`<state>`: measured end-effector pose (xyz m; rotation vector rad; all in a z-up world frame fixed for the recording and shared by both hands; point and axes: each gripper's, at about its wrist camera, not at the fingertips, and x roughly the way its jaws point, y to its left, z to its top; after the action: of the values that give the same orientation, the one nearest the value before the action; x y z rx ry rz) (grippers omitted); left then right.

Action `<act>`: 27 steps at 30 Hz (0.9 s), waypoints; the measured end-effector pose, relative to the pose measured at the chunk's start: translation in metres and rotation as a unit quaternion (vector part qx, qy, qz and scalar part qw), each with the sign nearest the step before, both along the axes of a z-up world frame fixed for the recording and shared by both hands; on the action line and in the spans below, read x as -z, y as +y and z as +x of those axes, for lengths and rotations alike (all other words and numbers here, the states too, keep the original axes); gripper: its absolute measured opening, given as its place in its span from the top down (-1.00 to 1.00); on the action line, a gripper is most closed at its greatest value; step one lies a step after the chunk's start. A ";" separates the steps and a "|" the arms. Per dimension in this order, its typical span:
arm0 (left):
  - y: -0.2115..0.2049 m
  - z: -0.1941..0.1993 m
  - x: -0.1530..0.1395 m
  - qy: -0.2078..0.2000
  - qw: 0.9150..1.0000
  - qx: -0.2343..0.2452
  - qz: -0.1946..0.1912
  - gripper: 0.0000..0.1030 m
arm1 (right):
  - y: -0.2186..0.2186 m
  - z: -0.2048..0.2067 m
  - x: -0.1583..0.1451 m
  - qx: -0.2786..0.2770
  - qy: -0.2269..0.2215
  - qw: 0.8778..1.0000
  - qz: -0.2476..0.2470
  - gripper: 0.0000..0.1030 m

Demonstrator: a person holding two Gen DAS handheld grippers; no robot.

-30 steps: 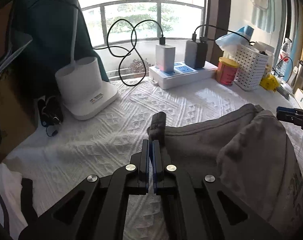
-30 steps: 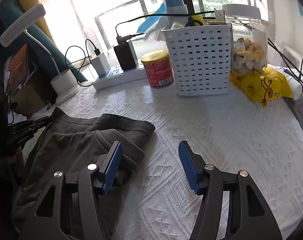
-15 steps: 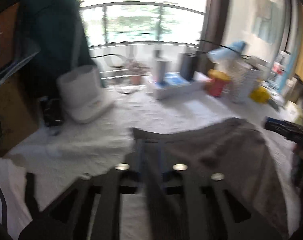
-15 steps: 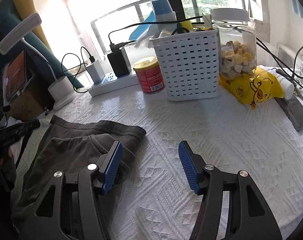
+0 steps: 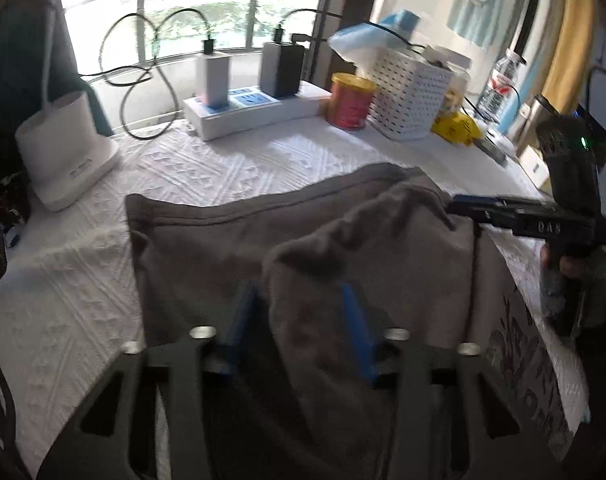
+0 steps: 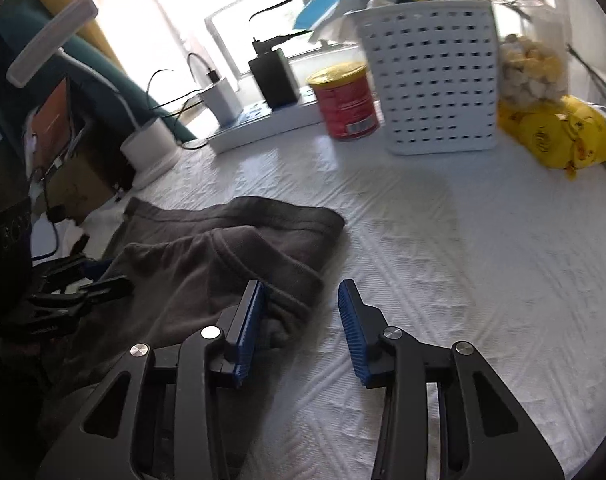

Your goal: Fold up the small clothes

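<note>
A grey-brown garment (image 5: 231, 240) lies partly folded on the white textured cloth (image 5: 63, 304). My left gripper (image 5: 299, 320) is open, its blue pads on either side of a raised fold of the garment. My right gripper (image 6: 301, 320) is open over the garment's right edge (image 6: 287, 272); its left pad touches the fabric and its right pad hangs over bare cloth. The right gripper shows in the left wrist view (image 5: 503, 208) at the garment's far right corner. The left gripper shows in the right wrist view (image 6: 83, 288) at the garment's left side.
At the back stand a white lamp base (image 5: 67, 152), a power strip with chargers (image 5: 255, 108), a red can (image 5: 351, 100), a white basket (image 5: 415, 100) and a yellow bag (image 6: 559, 132). A cardboard box (image 6: 79, 184) sits off the left edge.
My left gripper has opened and let go of the garment's edge, and the garment now lies spread flatter. My right gripper has stayed open and shifted slightly over the right edge.
</note>
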<state>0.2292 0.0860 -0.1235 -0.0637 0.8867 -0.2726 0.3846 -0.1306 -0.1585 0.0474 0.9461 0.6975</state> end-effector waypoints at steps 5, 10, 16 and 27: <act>-0.005 -0.001 -0.001 -0.007 1.000 0.012 0.007 0.85 | 0.002 0.004 -0.002 -0.009 0.001 1.000 0.014 0.74; -0.001 -0.005 -0.016 -0.036 0.999 0.007 0.011 0.88 | 0.007 0.006 -0.017 -0.009 -0.027 1.000 0.009 0.75; 0.010 -0.003 -0.036 -0.066 0.998 -0.008 0.007 0.88 | 0.025 0.013 -0.026 -0.013 -0.062 0.998 -0.016 0.75; 0.029 0.012 -0.017 -0.042 0.998 -0.044 0.022 0.88 | 0.049 0.029 -0.013 -0.032 -0.070 0.996 -0.039 0.65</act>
<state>0.2411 0.1155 -0.1061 -0.0486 0.8036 -0.1728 0.4132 -0.0814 -0.1454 -0.1000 0.8418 0.7141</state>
